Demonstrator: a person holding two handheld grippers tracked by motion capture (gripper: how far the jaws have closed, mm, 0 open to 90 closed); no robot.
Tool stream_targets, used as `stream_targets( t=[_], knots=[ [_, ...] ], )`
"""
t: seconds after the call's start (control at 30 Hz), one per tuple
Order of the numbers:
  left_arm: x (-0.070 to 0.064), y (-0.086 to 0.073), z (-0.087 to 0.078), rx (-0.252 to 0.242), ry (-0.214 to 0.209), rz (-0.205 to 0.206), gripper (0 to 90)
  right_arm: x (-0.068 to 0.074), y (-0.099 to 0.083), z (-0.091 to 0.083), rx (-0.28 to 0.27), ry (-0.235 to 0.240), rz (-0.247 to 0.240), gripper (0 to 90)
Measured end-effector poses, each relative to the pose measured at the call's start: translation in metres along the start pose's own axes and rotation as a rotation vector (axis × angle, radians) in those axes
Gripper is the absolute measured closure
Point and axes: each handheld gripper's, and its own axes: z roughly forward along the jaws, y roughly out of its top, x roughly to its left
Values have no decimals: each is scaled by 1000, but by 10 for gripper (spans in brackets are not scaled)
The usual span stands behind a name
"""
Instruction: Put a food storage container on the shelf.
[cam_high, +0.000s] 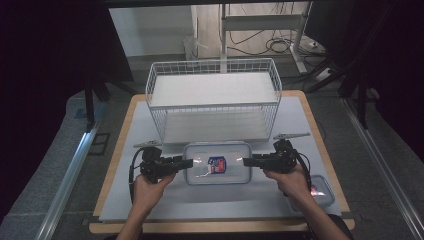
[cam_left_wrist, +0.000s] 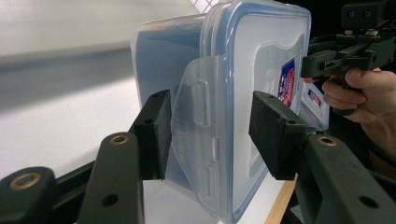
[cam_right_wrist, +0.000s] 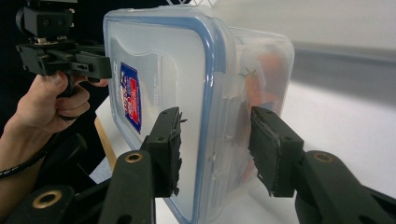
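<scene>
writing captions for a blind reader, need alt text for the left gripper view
A clear plastic box with a blue-rimmed lid sits between the left gripper's two black fingers, which straddle its side latch with gaps on both sides. Beyond the box, a hand holds the right gripper at its far end, above a white table.

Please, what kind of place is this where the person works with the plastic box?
Probably a lab or workshop set up for recording, not a home. A bare table carries just a wire basket and a plastic box, dark curtains hang at the sides, and loose cables lie on the floor.
</scene>
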Motion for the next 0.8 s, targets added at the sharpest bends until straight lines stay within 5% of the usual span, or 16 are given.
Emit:
stream_targets(
  t=[0.3,0.6,0.8],
  knots=[
    [-17,29,-13,-35,9,54,505,14,25,-13,-40,-9,-58,546],
    [-36,76,-33,-81,37,114,504,29,66,-28,-95,3,-89,545],
    [-39,100,-40,-108,36,117,502,39,94,-35,-121,-9,-123,544]
  ],
)
